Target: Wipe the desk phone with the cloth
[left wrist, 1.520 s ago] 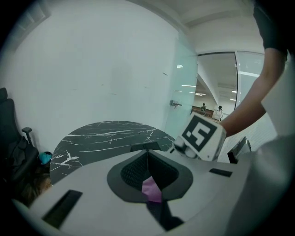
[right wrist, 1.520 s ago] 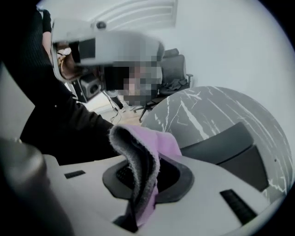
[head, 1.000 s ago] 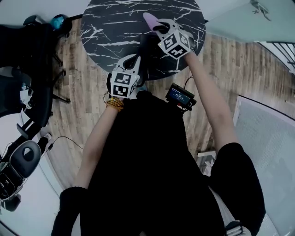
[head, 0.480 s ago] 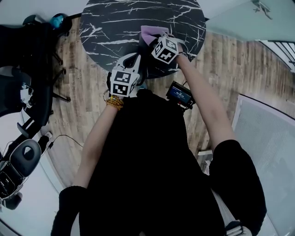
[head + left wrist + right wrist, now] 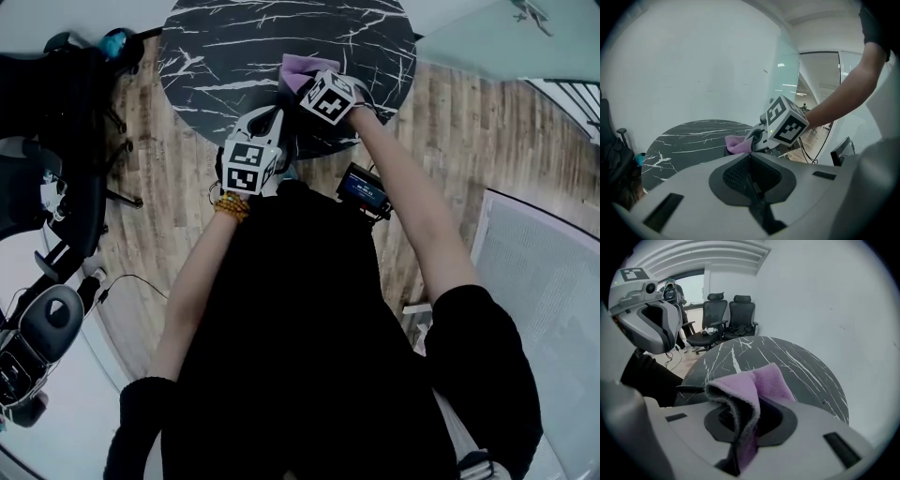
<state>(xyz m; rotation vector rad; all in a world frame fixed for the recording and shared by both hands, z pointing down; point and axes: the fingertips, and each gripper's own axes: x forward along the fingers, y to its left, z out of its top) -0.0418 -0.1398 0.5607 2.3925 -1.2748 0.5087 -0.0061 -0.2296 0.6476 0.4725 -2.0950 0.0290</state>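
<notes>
Two tongs over the near rim of the black marble surface (image 5: 234, 47), with the cloth in the right pair.

My right tongs (image 5: 749, 414) are clamped tight on a fold of the purple cloth (image 5: 769, 378). The loose part bunches ahead of the tips, so I judge the soft fabric, not the plastic, would meet what I wipe. My left tongs (image 5: 750, 157) are closed with nothing between them and sit just beside the right pair, probably ready to steady the phone. The desk phone I can only guess at. A dark shape (image 5: 289, 101) sits at the surface's near edge, between the two tongs and just under the cloth, black against black. What looks like a coiled cord (image 5: 688, 388) shows beside it in the right gripper view.
</notes>
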